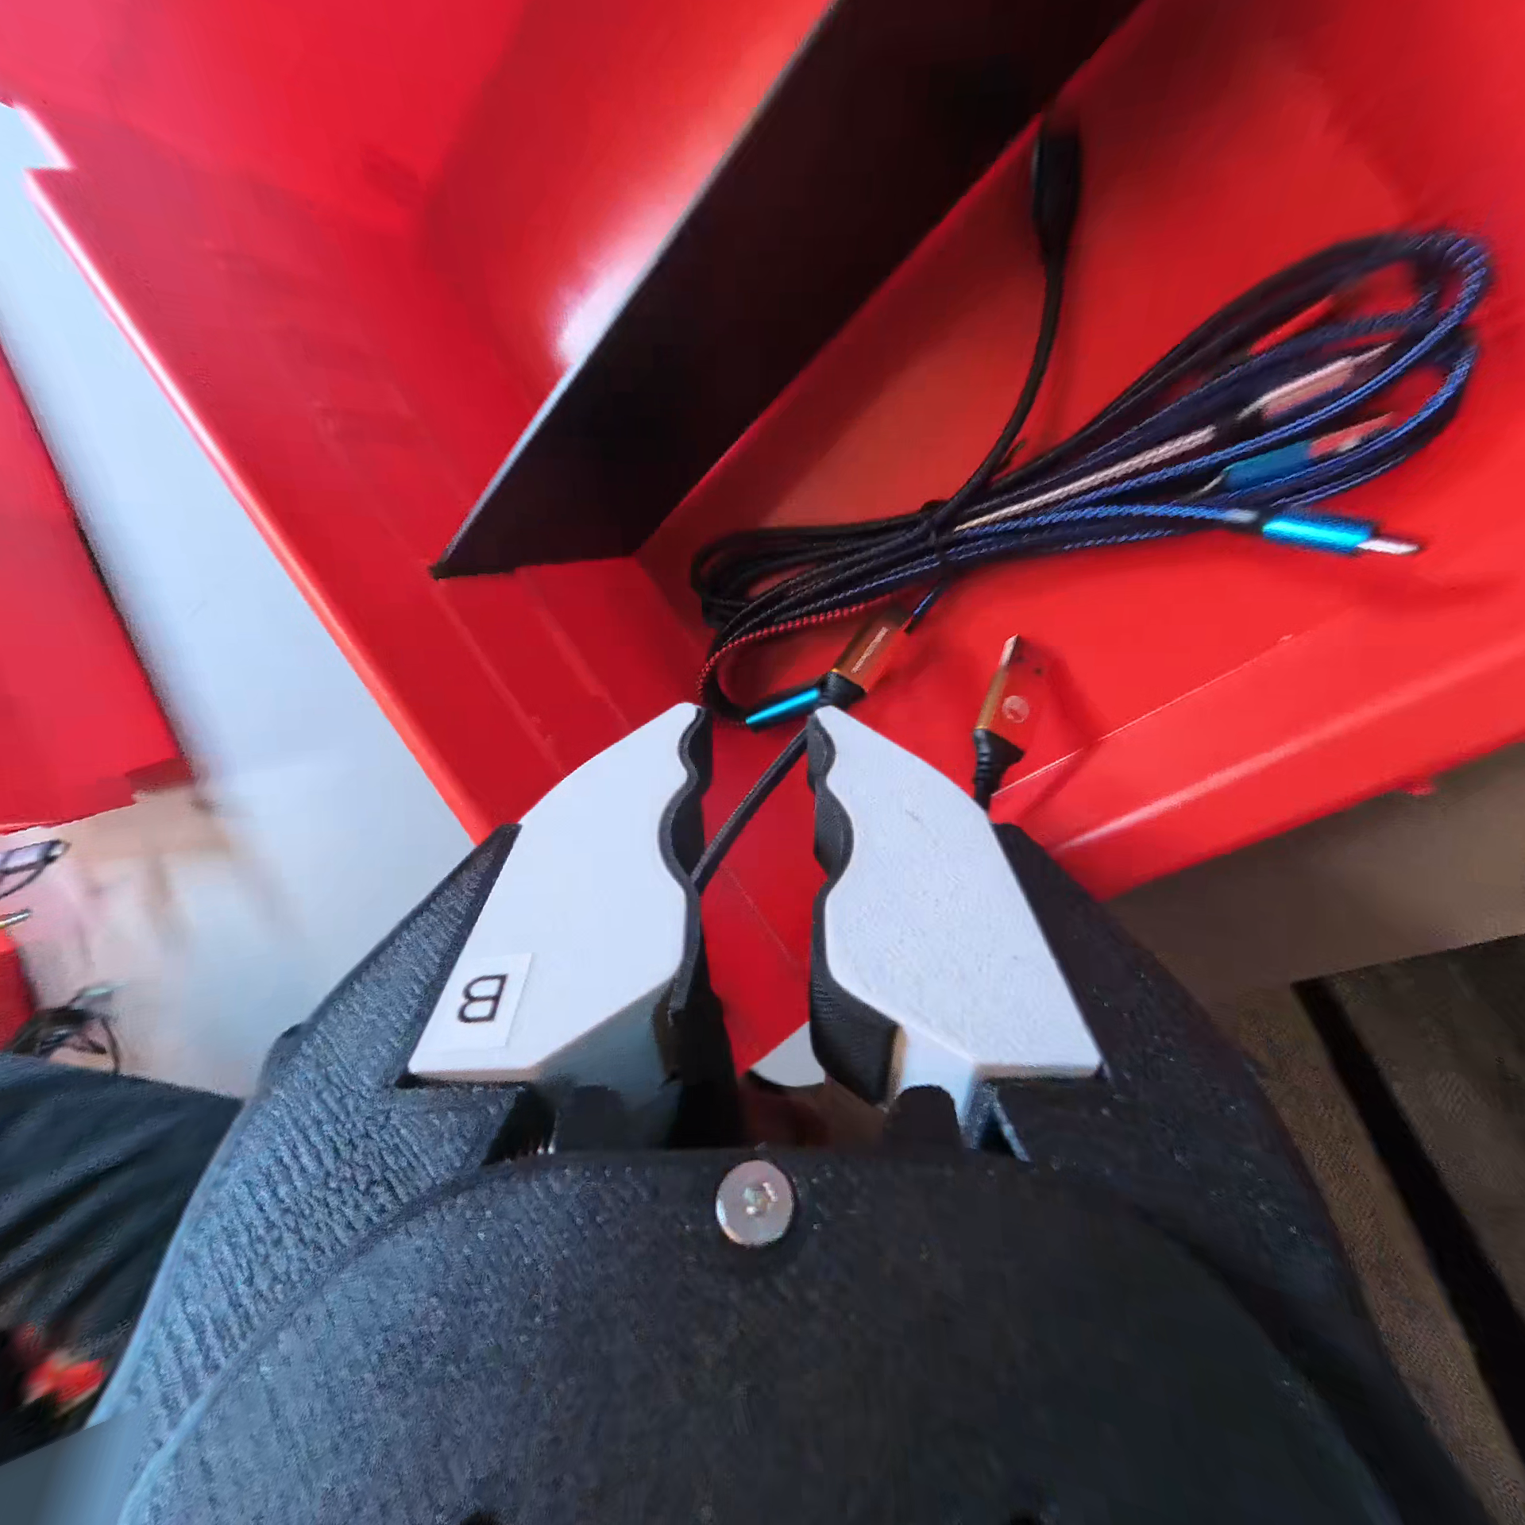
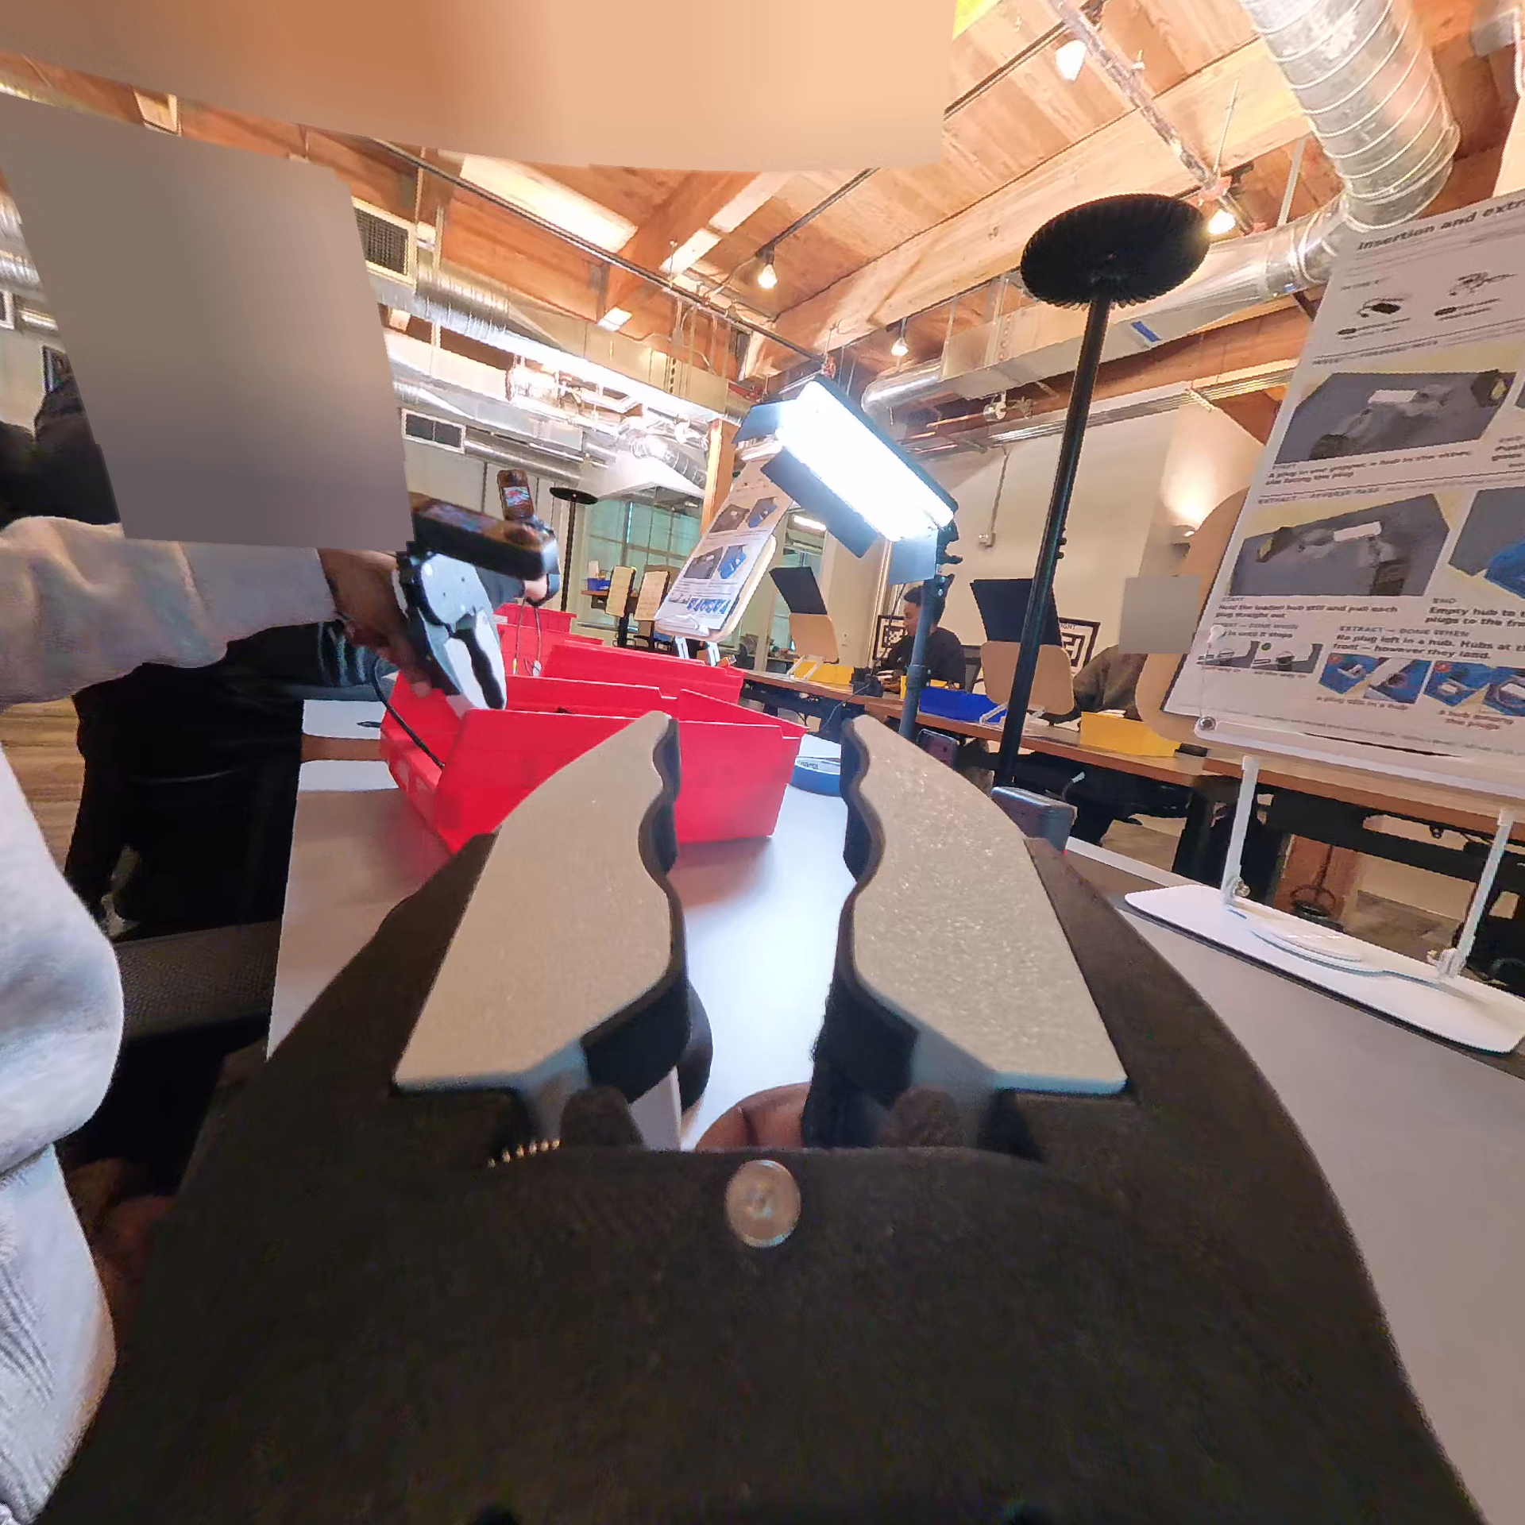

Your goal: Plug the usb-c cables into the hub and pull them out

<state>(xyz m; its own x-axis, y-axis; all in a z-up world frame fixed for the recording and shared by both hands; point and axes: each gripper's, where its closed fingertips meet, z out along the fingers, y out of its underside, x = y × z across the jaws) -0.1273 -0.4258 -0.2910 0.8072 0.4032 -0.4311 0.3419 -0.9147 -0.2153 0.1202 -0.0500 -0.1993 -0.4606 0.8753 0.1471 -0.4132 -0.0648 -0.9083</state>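
Observation:
In the left wrist view, my left gripper point(image 1: 755, 718) reaches into a red bin point(image 1: 1155, 602), its jaws a little apart. A thin black cable point(image 1: 743, 817) runs loose through the gap between the fingers. Just past the tips lie a blue USB-C plug point(image 1: 780, 711) and a copper-coloured plug point(image 1: 871, 652). A bundle of dark blue braided cables point(image 1: 1196, 470) with another blue plug point(image 1: 1312, 532) lies farther in. I cannot make out a hub. My right gripper point(image 2: 759, 726) is open and empty above the grey table point(image 2: 759, 908). The left gripper point(image 2: 466, 660) shows over the bin point(image 2: 726, 792).
A black divider point(image 1: 743, 330) splits the bin. A gold flat plug point(image 1: 1008, 693) on a black lead lies near the bin's rim. An instruction board on a white stand point(image 2: 1362, 495), a panel lamp point(image 2: 858, 470) and a black pole point(image 2: 1064, 512) stand to the right. More red bins sit behind. Tip to tip, the grippers are about 45 cm apart. It is some 5 cm from my left tips to the gold flat plug point(image 1: 1008, 693).

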